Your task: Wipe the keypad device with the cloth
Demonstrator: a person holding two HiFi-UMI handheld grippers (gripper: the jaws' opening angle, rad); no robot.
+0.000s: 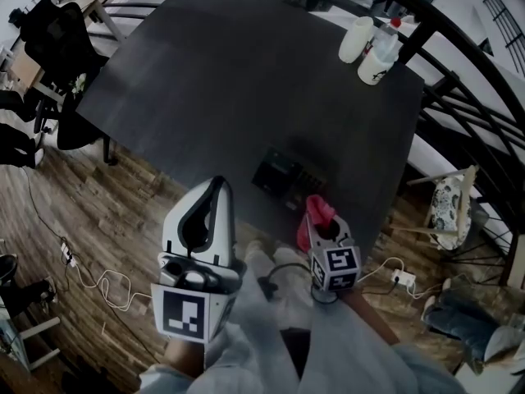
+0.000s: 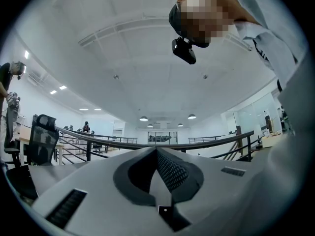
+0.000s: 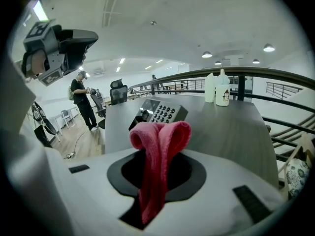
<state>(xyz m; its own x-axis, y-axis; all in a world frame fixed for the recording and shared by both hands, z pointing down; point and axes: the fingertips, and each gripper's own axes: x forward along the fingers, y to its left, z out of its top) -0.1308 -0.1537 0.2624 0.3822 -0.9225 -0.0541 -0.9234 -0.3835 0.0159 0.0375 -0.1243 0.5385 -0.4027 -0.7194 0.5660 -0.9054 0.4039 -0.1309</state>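
The keypad device (image 1: 285, 176) is a dark, slanted box with rows of buttons, near the front edge of the dark table (image 1: 246, 80). In the right gripper view the keypad device (image 3: 160, 113) lies just ahead of the jaws. My right gripper (image 1: 317, 222) is shut on a pink cloth (image 1: 318, 211), just short of the device. The cloth (image 3: 158, 146) stands folded above the jaws of the right gripper (image 3: 158, 156). My left gripper (image 1: 219, 182) is held over the floor in front of the table, shut and empty. The left gripper (image 2: 156, 151) points out over the railing.
Two white containers and a bottle (image 1: 369, 43) stand at the table's far right corner. A curved black railing (image 1: 459, 48) runs behind the table. An office chair (image 1: 57, 31) is at the left, a cushioned chair (image 1: 449, 203) at the right. A person (image 3: 81, 102) stands far off.
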